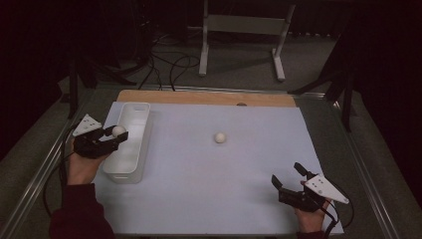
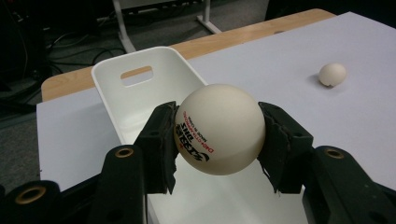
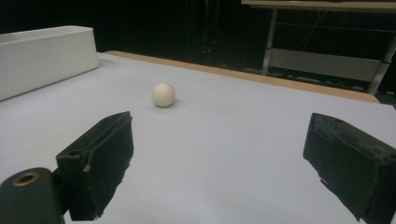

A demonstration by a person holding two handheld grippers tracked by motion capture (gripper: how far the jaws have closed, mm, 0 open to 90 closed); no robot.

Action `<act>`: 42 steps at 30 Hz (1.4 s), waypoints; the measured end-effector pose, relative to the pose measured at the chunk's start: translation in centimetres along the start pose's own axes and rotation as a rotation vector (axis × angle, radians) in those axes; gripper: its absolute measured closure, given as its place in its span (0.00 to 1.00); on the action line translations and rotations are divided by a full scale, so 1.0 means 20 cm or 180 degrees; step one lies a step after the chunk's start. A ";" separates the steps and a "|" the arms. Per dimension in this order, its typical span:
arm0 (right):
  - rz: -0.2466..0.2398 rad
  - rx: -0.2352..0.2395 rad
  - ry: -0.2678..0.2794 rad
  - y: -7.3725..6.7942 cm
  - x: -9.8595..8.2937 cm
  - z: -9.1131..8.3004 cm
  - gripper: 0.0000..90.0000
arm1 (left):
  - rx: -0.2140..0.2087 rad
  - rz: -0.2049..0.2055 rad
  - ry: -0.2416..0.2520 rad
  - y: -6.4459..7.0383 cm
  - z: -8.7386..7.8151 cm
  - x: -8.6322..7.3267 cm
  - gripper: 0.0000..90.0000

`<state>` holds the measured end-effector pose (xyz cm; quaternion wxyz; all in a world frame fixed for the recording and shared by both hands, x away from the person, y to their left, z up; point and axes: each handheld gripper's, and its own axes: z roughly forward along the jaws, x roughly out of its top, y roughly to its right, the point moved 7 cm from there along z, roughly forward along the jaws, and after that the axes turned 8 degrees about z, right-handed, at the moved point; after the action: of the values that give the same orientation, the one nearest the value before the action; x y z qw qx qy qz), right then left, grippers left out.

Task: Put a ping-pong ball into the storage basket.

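Note:
My left gripper [image 1: 117,133] [image 2: 218,135] is shut on a white ping-pong ball [image 2: 218,128] [image 1: 118,131] with red and black print, held just over the long white bin [image 1: 130,134] [image 2: 140,93] at the table's left. A second white ball [image 1: 220,137] [image 2: 332,74] [image 3: 163,94] rests on the pale sheet near the table's middle. My right gripper [image 1: 287,175] [image 3: 219,163] stands open at the front right, low over the sheet, with nothing between its jaws; the loose ball lies well ahead of it.
The pale sheet [image 1: 224,189] covers a wooden tabletop [image 1: 199,97] framed by metal rails. A white stand [image 1: 239,30] and cables lie on the floor behind. The bin's inside looks bare where visible.

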<state>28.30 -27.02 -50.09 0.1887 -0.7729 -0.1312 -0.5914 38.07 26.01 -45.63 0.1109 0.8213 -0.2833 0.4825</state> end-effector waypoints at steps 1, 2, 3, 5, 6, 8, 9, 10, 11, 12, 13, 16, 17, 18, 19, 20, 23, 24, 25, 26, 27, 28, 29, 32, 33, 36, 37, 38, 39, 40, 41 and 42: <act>0.0000 0.0001 0.0000 0.00 0.00 0.00 0.09 | -0.0002 -0.0003 0.0002 0.00 0.00 0.00 0.57; -0.0001 0.0004 -0.0004 0.00 0.00 0.00 0.09 | -0.0005 -0.0006 0.0007 0.00 0.00 0.00 0.57; -0.0001 0.0004 -0.0004 0.00 0.00 0.00 0.09 | -0.0008 -0.0005 0.0006 0.01 0.00 0.00 0.57; -0.0002 0.0006 -0.0004 0.00 0.00 0.00 0.09 | -0.0028 -0.0024 0.0025 0.01 0.00 0.00 0.50; -0.0002 0.0006 -0.0004 0.00 0.00 0.00 0.09 | -0.0033 -0.0038 0.0072 0.01 0.00 0.01 0.50; -0.0005 0.0008 -0.0003 0.00 0.00 0.00 0.09 | -0.0035 -0.0076 0.0088 0.02 0.01 0.02 0.11; -0.0005 0.0008 -0.0003 0.00 0.00 0.00 0.09 | -0.0050 -0.0103 0.0063 0.02 0.01 0.02 0.11; -0.0003 0.0008 -0.0003 0.00 0.00 0.00 0.09 | -0.0045 -0.0116 0.0067 0.02 0.01 0.03 0.06; -0.0002 0.0012 -0.0004 0.00 0.00 0.00 0.09 | -0.0043 -0.0121 0.0083 0.03 0.01 0.03 0.02; -0.0005 0.0012 -0.0004 0.00 0.00 0.00 0.09 | -0.0055 -0.0117 0.0090 0.03 0.01 0.03 0.02; -0.0005 0.0014 -0.0004 0.00 0.00 0.00 0.09 | -0.0053 -0.0109 0.0094 0.03 0.01 0.03 0.01; -0.0003 0.0018 -0.0006 0.00 0.00 0.00 0.09 | -0.0053 -0.0107 0.0145 0.04 0.01 0.05 0.01; -0.0003 0.0018 -0.0006 0.00 0.00 0.00 0.09 | -0.0041 -0.0111 0.0158 0.03 0.00 0.05 0.01; -0.0005 0.0016 -0.0006 0.00 0.00 0.00 0.09 | -0.0045 -0.0118 0.0176 0.04 0.00 0.06 0.01; -0.0005 0.0016 -0.0006 0.00 0.00 0.00 0.09 | -0.0045 -0.0118 0.0176 0.04 0.00 0.06 0.01; -0.0007 0.0017 -0.0012 0.00 0.00 0.00 0.09 | -0.0045 -0.0118 0.0206 0.04 0.00 0.07 0.01; -0.0006 0.0015 -0.0009 0.00 0.00 0.00 0.09 | -0.0064 -0.0114 0.0230 0.05 0.00 0.07 0.01; -0.0006 0.0015 -0.0009 0.00 0.00 0.00 0.09 | -0.0064 -0.0114 0.0230 0.05 0.00 0.07 0.01; -0.0005 0.0020 -0.0009 0.00 0.00 0.00 0.09 | -0.0070 -0.0104 0.0237 0.06 0.00 0.08 0.01; -0.0005 0.0020 -0.0008 0.00 0.00 0.00 0.09 | -0.0077 -0.0090 0.0234 0.06 0.00 0.08 0.01; -0.0006 0.0019 -0.0009 0.00 0.00 0.00 0.09 | -0.0085 -0.0081 0.0238 0.07 0.00 0.09 0.01; -0.0006 0.0017 -0.0009 0.00 0.00 0.00 0.09 | -0.0091 -0.0077 0.0240 0.07 0.00 0.09 0.01; -0.0004 0.0021 -0.0007 0.00 0.00 0.01 0.09 | -0.0094 -0.0072 0.0242 0.08 0.00 0.09 0.01; -0.0012 0.0023 -0.0013 0.00 0.00 0.01 0.09 | -0.0121 -0.0052 0.0252 0.09 0.01 0.11 0.01; -0.0016 0.0024 -0.0014 -0.01 0.00 0.01 0.09 | -0.0134 -0.0048 0.0257 0.10 0.01 0.11 0.01; -0.0025 0.0022 -0.0005 0.00 0.00 0.01 0.09 | -0.0157 -0.0035 0.0275 0.12 0.02 0.13 0.01; -0.0013 0.0020 -0.0009 0.00 0.00 0.01 0.09 | -0.0172 -0.0023 0.0284 0.12 0.02 0.14 0.01; -0.0007 0.0021 -0.0009 0.00 0.00 0.01 0.09 | -0.0178 -0.0017 0.0288 0.13 0.02 0.14 0.01; -0.0005 0.0026 -0.0005 0.00 0.00 0.01 0.09 | -0.0182 -0.0008 0.0289 0.14 0.02 0.15 0.01; -0.0014 0.0024 -0.0010 0.00 0.00 0.01 0.09 | -0.0191 -0.0004 0.0289 0.15 0.03 0.15 0.01; -0.0019 0.0024 -0.0017 0.00 0.00 0.01 0.09 | -0.0196 0.0002 0.0288 0.15 0.03 0.16 0.01; -0.0019 0.0026 -0.0013 0.00 0.00 0.01 0.09 | -0.0199 -0.0001 0.0298 0.16 0.04 0.16 0.01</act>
<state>28.42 -26.85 -50.13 0.1898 -0.7729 -0.1364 -0.5899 38.06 21.94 -43.50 0.1497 0.7940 -0.2927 0.5113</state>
